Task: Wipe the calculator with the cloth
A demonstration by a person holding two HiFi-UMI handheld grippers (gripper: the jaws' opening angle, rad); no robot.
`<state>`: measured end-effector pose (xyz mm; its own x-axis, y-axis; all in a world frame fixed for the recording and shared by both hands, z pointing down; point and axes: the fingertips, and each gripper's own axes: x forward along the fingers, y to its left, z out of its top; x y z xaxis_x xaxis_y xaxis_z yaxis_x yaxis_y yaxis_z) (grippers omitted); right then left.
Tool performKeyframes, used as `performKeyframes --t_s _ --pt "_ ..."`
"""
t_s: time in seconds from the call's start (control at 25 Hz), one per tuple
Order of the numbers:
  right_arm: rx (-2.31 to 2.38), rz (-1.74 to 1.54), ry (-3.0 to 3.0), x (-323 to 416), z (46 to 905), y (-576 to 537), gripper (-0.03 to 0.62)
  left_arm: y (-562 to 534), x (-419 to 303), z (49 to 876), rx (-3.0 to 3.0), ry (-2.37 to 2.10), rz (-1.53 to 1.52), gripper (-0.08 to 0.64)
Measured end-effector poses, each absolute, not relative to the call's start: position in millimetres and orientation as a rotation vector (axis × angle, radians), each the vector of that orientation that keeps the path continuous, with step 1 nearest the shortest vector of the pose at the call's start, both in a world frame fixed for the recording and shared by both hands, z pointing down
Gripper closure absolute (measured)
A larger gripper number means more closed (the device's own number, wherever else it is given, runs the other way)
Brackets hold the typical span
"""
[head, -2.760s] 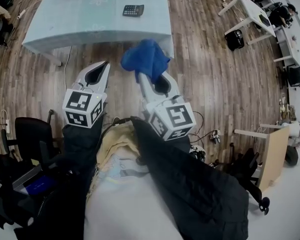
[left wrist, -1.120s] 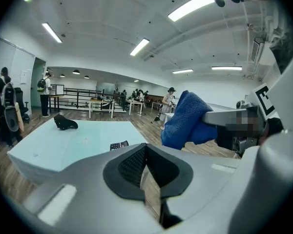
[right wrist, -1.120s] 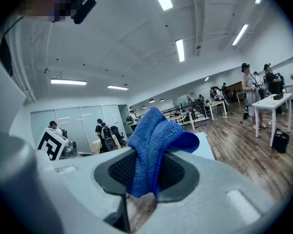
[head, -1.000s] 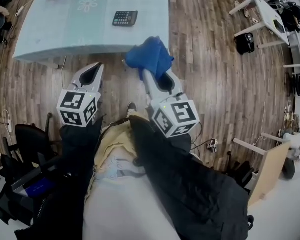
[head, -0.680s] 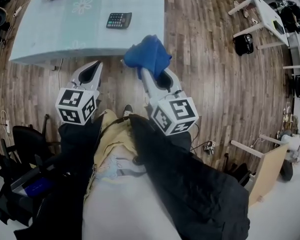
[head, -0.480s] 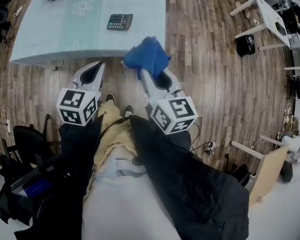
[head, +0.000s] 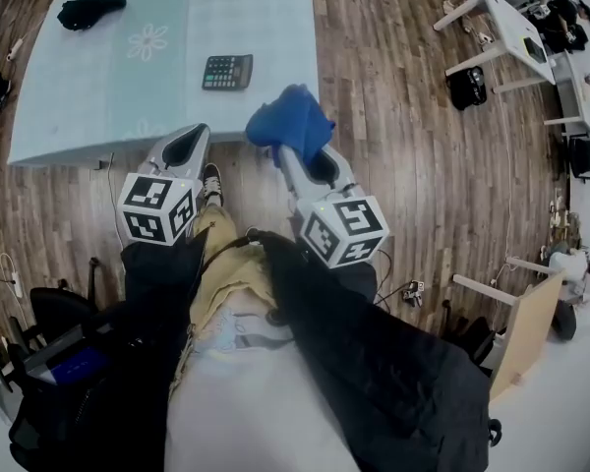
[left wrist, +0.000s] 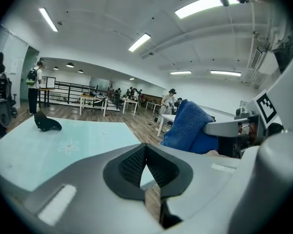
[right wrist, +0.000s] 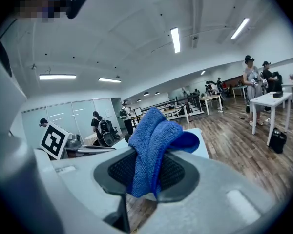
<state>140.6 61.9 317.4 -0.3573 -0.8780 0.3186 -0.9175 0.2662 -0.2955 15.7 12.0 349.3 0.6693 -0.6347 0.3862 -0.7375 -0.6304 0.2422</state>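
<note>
A black calculator (head: pixel 227 72) lies flat near the front edge of a pale teal table (head: pixel 108 87). My right gripper (head: pixel 284 151) is shut on a bunched blue cloth (head: pixel 290 124), held in the air just short of the table's front right corner. In the right gripper view the cloth (right wrist: pixel 156 143) hangs over and between the pads of that gripper (right wrist: pixel 145 175). My left gripper (head: pixel 201 132) hovers at the table's front edge, below the calculator, shut with nothing in it. In the left gripper view that gripper (left wrist: pixel 146 151) has its pads meeting, with the cloth (left wrist: pixel 188 128) to its right.
A black item (head: pixel 90 10) lies on the table's far left. White desks (head: pixel 492 18) and a black bag (head: pixel 465 87) stand at the upper right. Office chairs (head: pixel 54 313) are at the lower left, a wooden board (head: pixel 527 324) at the right. A person's shoe (head: pixel 211 179) is beneath the grippers.
The table and calculator have drawn closer and lower in the head view as the person walks up. Both grippers now reach the table's front edge; the cloth stays clamped in the right one.
</note>
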Motion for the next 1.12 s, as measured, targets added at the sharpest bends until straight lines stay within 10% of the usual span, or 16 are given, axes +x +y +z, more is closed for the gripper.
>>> performKeyframes --t_s 1.12 --pt "1.604 0.872 -2.198 68.7 397.7 -146.8 0.489 -193.7 -67.5 439.9 2.243 -1.035 0.459 0.560"
